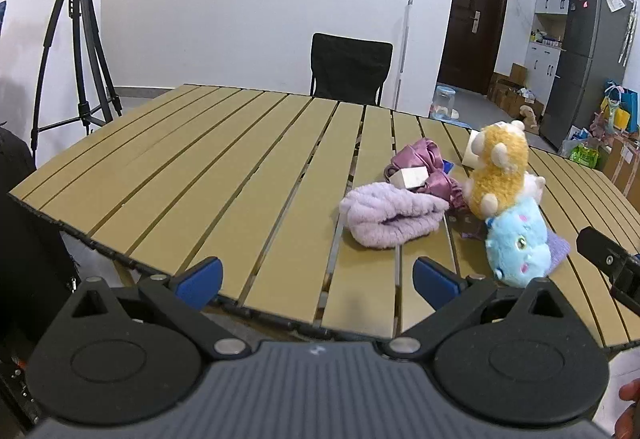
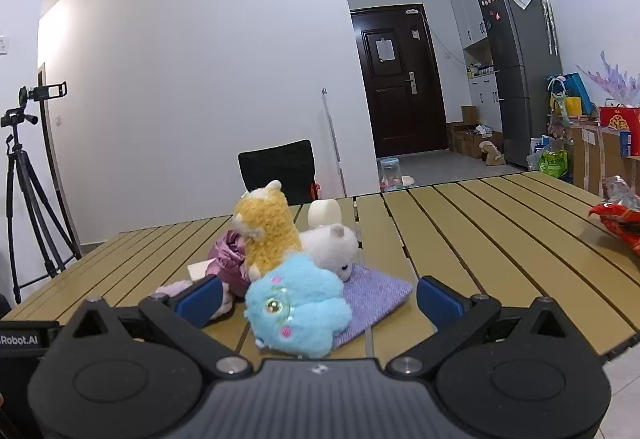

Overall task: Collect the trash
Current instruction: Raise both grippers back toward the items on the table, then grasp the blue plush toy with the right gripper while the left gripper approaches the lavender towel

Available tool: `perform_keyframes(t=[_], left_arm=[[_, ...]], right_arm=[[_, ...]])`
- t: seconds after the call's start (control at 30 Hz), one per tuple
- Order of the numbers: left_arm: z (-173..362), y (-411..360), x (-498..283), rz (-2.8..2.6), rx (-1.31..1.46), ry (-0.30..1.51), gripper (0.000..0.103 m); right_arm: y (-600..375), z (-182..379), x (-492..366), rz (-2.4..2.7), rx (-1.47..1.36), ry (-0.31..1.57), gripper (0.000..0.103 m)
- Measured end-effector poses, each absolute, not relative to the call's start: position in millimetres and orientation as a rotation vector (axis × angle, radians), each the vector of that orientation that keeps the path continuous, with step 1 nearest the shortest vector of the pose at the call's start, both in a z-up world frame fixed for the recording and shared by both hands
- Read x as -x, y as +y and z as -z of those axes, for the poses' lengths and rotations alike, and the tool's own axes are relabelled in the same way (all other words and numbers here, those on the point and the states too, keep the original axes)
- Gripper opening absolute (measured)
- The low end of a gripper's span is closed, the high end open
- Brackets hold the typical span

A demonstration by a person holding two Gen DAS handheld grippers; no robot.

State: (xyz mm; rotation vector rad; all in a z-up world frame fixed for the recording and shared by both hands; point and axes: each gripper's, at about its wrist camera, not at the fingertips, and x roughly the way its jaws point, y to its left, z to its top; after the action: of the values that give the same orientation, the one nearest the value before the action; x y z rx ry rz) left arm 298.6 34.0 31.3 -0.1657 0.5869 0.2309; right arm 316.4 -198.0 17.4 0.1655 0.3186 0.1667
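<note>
A red crumpled snack wrapper [image 2: 620, 223] lies at the table's far right edge in the right wrist view. A pile sits on the slatted tan table [image 1: 200, 167]: a blue plush [image 1: 518, 243] [image 2: 298, 309], a yellow plush [image 1: 498, 169] [image 2: 266, 229], a white plush [image 2: 330, 243], a lilac fuzzy cloth [image 1: 390, 217], pink satin fabric [image 1: 420, 159] [image 2: 228, 251], a purple knit cloth [image 2: 378, 297] and a small pale block [image 1: 410, 177]. My left gripper [image 1: 318, 281] is open and empty near the table's front edge. My right gripper [image 2: 320, 299] is open, just before the blue plush.
A black chair [image 1: 350, 69] [image 2: 278, 169] stands behind the table. A tripod [image 1: 78, 39] [image 2: 24, 199] stands at the left. A fridge [image 2: 520, 79], boxes and bags fill the right side of the room. A white roll [image 2: 324, 213] sits behind the plush toys.
</note>
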Motion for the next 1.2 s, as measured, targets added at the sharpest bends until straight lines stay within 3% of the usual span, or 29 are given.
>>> perform_keyframes(t=[0.63, 0.8, 0.9, 1.2], left_arm=[[-13.3, 49.9, -351.3, -0.237, 0.2, 0.643, 0.103], [-9.0, 53.8, -354.7, -0.228, 0.189, 0.639, 0.103], [-8.4, 54.4, -355.6, -0.223, 0.184, 0.635, 0.103], [-7.7, 52.4, -355.8, -0.219, 0.173, 0.63, 0.103]], right_arm=[[-163.4, 23.4, -411.6, -0.241, -0.116, 0.489, 0.103], [-170.4, 34.1, -421.5, -0.24, -0.203, 0.529, 0.093], [-170.5, 34.7, -419.1, -0.252, -0.203, 0.516, 0.08], [-177.9, 28.8, -404.5, -0.243, -0.205, 0.474, 0.079]])
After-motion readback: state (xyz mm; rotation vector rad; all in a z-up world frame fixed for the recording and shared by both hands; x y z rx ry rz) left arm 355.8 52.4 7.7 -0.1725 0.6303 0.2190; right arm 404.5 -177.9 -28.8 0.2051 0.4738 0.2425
